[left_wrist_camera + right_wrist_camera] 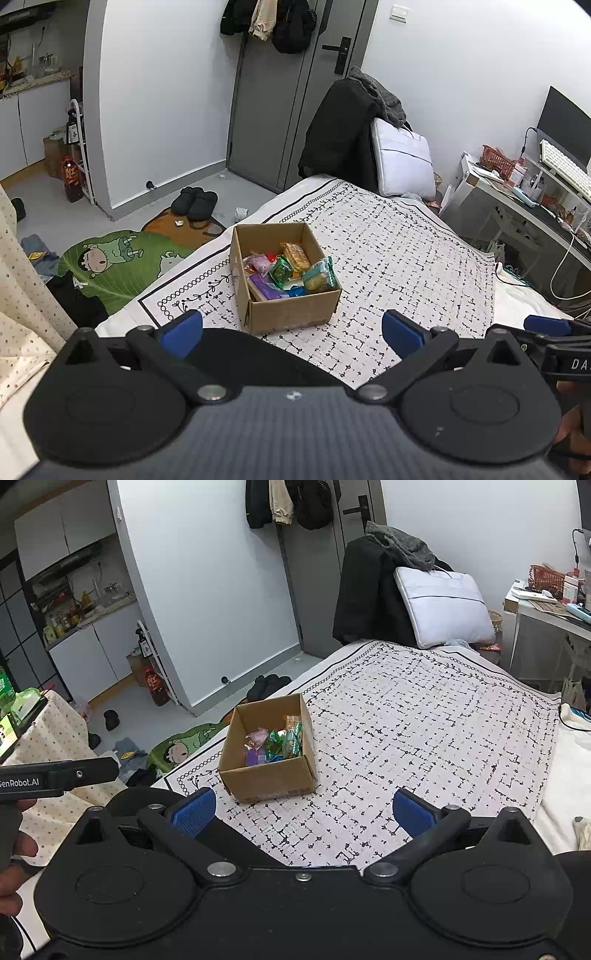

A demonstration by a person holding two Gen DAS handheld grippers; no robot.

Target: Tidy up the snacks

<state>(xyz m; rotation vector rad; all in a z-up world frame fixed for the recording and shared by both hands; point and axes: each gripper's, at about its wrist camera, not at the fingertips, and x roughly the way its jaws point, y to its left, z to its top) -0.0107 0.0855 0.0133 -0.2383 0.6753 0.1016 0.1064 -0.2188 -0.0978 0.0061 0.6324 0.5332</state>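
Observation:
An open cardboard box (pixel 295 310) stands on the patterned bedspread (pixel 406 258) and holds several snack packets (pixel 291 269) in green, orange and purple wrappers. My left gripper (pixel 291 334) is open and empty, held just short of the box's near side. The box (pixel 273 779) and its snack packets (pixel 277 742) also show in the right wrist view. My right gripper (pixel 304 814) is open and empty, near the box and a little to its right. The right gripper's tip shows at the edge of the left wrist view (pixel 546 326).
A chair with a black coat (pixel 340 136) and a white pillow (pixel 402 162) stand at the bed's far end. A desk (pixel 517 199) with clutter is on the right. A green cartoon mat (pixel 118 266), slippers (pixel 195 201) and bottles lie on the floor left.

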